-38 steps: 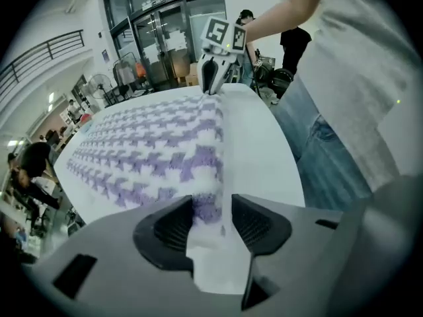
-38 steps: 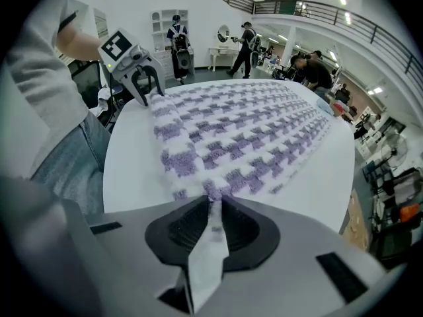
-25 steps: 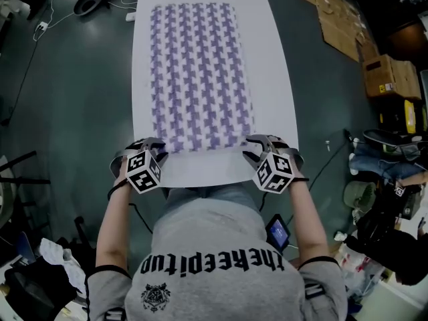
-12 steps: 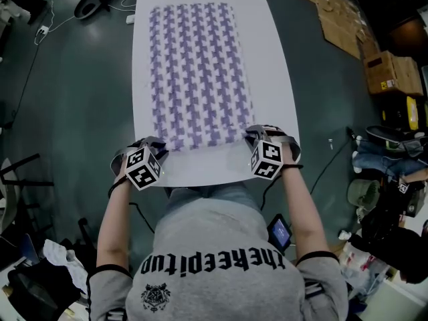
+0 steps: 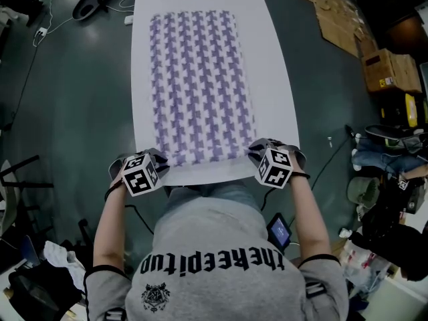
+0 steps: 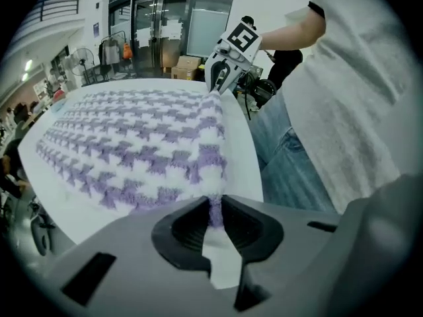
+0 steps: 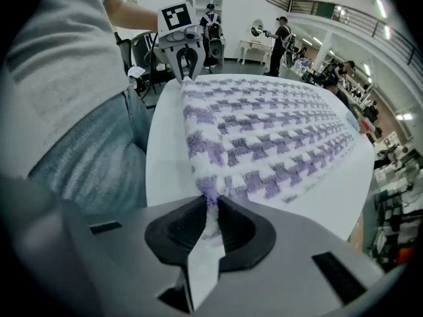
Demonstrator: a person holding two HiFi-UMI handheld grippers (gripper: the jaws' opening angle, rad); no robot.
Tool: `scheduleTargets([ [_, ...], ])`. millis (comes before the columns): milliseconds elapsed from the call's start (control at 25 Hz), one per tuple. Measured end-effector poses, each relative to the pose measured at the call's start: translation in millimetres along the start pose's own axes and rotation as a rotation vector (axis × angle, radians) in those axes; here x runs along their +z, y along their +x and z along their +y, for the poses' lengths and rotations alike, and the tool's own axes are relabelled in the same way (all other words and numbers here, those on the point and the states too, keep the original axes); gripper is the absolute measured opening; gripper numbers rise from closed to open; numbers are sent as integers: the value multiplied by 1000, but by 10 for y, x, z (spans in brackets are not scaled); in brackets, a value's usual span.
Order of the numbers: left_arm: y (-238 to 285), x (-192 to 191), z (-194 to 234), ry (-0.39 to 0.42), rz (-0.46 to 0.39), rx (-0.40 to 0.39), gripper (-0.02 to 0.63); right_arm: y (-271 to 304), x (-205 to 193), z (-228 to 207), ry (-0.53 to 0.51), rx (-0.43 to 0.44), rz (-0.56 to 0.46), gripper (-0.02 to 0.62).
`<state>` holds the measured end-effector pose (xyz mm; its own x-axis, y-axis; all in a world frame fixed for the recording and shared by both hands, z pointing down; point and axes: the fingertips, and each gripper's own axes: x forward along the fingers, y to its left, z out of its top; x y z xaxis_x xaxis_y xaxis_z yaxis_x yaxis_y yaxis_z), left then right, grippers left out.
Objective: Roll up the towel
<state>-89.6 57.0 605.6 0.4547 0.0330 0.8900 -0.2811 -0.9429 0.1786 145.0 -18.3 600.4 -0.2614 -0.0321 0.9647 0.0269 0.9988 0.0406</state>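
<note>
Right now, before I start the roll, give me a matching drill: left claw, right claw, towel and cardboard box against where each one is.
Things:
1. left claw
2. right claw
3. towel
4. cardboard box

Places:
A. on the floor, off to the right in the head view
B. at the towel's near left corner
C. spread out on the white table
D. at the towel's near right corner

Pairs: 1-B, 2-D, 3-C, 4-A.

Both claws' jaws are closing, each with its towel corner pinched between them.
</note>
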Motion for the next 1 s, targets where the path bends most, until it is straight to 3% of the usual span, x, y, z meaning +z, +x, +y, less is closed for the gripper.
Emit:
scheduleTargets([
  [120,38,-18,22,-22,-17,-35,60,36,-2,-14,48,49,-4,48],
  [440,-42,50,-122,-97,-95,-57,73,-100,29,16,156,68,-68,55],
  [720,-189,62,-30,-178,-141,-21,91,-214,66,-94,197,36,-117,66],
  [1000,-234,95,220,-189,-152,59,92,-198,70,-280,222,-33,-114,77],
])
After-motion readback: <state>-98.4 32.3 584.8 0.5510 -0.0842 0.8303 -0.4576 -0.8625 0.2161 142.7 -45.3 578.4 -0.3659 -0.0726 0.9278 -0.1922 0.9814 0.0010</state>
